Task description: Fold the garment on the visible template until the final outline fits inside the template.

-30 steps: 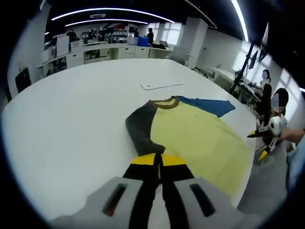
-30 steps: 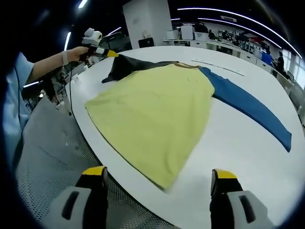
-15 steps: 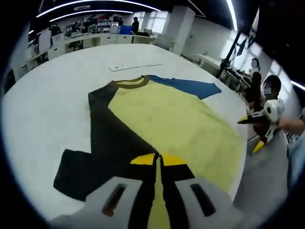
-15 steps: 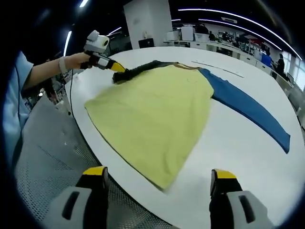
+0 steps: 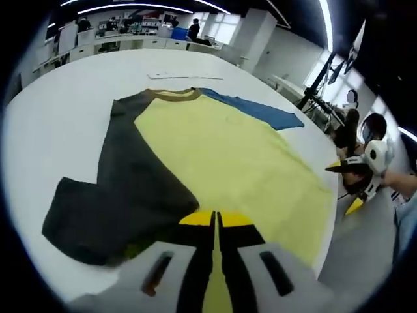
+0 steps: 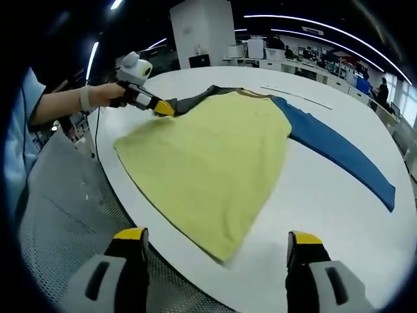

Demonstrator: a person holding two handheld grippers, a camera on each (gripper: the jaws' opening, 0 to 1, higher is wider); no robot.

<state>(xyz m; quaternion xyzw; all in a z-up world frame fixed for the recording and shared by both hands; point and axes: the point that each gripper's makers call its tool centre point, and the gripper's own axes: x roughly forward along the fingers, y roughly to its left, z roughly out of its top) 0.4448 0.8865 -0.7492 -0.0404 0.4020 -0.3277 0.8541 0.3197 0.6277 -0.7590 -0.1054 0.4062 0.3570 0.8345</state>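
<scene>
Left claw (image 5: 215, 222) clamped on the dark sleeve (image 5: 117, 189) at lower frame, right claw (image 6: 215, 244) jaws apart over the yellow shirt (image 6: 208, 156) hem, shirt flat mid-frame on white tabletop (image 6: 326, 195).

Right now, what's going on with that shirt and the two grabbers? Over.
Left gripper shut on the dark sleeve. Right gripper open, hovering off the table edge. Yellow shirt lies flat, blue sleeve spread out. Nothing in the way.
</scene>
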